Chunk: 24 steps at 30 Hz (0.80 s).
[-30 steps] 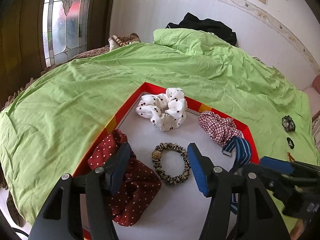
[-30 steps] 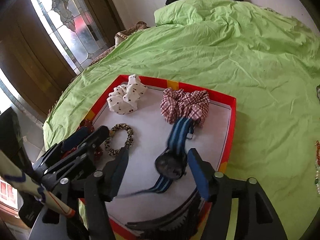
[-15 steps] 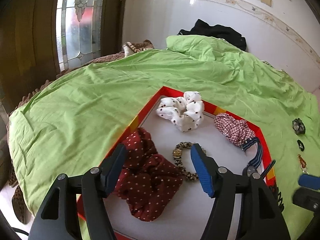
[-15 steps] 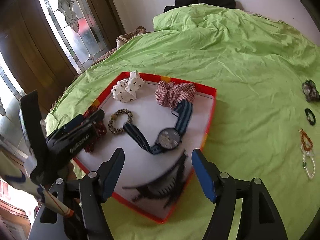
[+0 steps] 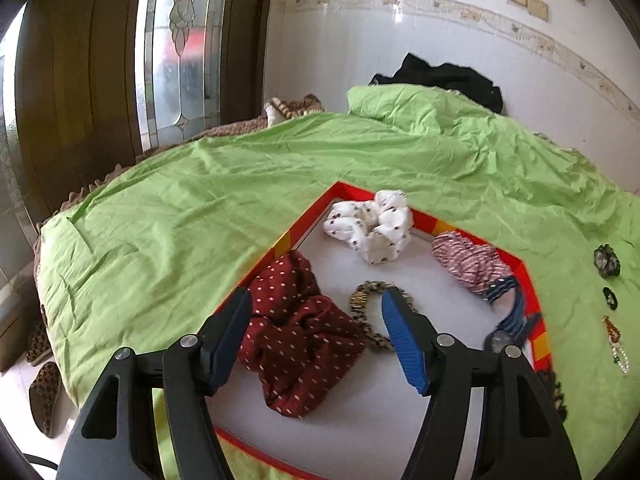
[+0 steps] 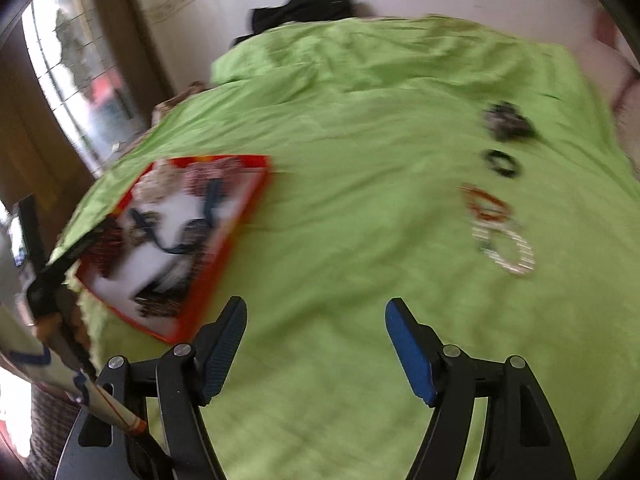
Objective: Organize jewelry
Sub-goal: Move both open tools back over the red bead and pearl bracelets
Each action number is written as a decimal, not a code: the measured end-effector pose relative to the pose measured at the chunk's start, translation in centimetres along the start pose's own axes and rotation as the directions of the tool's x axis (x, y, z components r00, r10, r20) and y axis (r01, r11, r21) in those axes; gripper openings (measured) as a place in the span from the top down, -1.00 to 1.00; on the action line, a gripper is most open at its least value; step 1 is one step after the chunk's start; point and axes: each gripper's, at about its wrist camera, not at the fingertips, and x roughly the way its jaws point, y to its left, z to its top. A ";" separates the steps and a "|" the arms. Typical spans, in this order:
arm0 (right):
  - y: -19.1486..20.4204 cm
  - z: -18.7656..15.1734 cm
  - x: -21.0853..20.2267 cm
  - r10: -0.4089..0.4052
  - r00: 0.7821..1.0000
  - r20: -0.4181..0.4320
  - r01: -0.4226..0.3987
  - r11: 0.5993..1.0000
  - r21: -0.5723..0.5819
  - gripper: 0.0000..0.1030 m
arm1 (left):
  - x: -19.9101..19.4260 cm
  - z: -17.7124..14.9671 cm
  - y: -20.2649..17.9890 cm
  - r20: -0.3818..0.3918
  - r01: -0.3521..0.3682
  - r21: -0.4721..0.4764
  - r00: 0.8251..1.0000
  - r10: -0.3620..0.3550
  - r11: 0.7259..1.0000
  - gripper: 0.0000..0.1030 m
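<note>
A red-rimmed white tray (image 5: pixel 304 224) lies on the green bedsheet (image 5: pixel 168 232). In it are a maroon dotted scrunchie (image 5: pixel 298 332), a leopard hair tie (image 5: pixel 366 300), a white spotted scrunchie (image 5: pixel 370 226), a plaid scrunchie (image 5: pixel 468 260) and a blue-strapped watch (image 5: pixel 510 320). My left gripper (image 5: pixel 316 338) is open and empty above the tray's near side. My right gripper (image 6: pixel 316 346) is open and empty over bare sheet, right of the tray (image 6: pixel 236 224). On the sheet lie a dark hair clip (image 6: pixel 506 122), a black ring tie (image 6: pixel 502 162), an orange beaded piece (image 6: pixel 486 204) and a pearl bracelet (image 6: pixel 506 248).
A black garment (image 5: pixel 444 80) lies at the head of the bed by the white wall. A wooden door and a leaded glass window (image 5: pixel 176 60) stand on the left. Leopard slippers (image 5: pixel 44 392) sit on the floor at the left. The right wrist view is motion-blurred.
My right gripper has let go of the watch into the tray and swung right over the bare sheet. My left gripper has pulled back and up from the tray.
</note>
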 end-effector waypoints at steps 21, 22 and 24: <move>-15.7 -4.0 -4.6 -0.103 0.993 0.049 0.086 0.958 0.272 -0.49 | -12.8 -3.9 -13.2 -0.009 0.320 0.290 0.943 -0.332 0.902 -0.40; -15.9 -3.8 -4.2 -0.101 0.994 0.049 0.084 0.959 0.270 -0.49 | -12.5 -3.7 -14.5 -0.036 0.338 0.307 0.938 -0.344 0.889 -0.40; -16.4 -3.1 -3.0 -0.095 0.994 0.045 0.080 0.960 0.270 -0.49 | -11.7 -3.4 -16.9 -0.091 0.374 0.324 0.927 -0.365 0.869 -0.40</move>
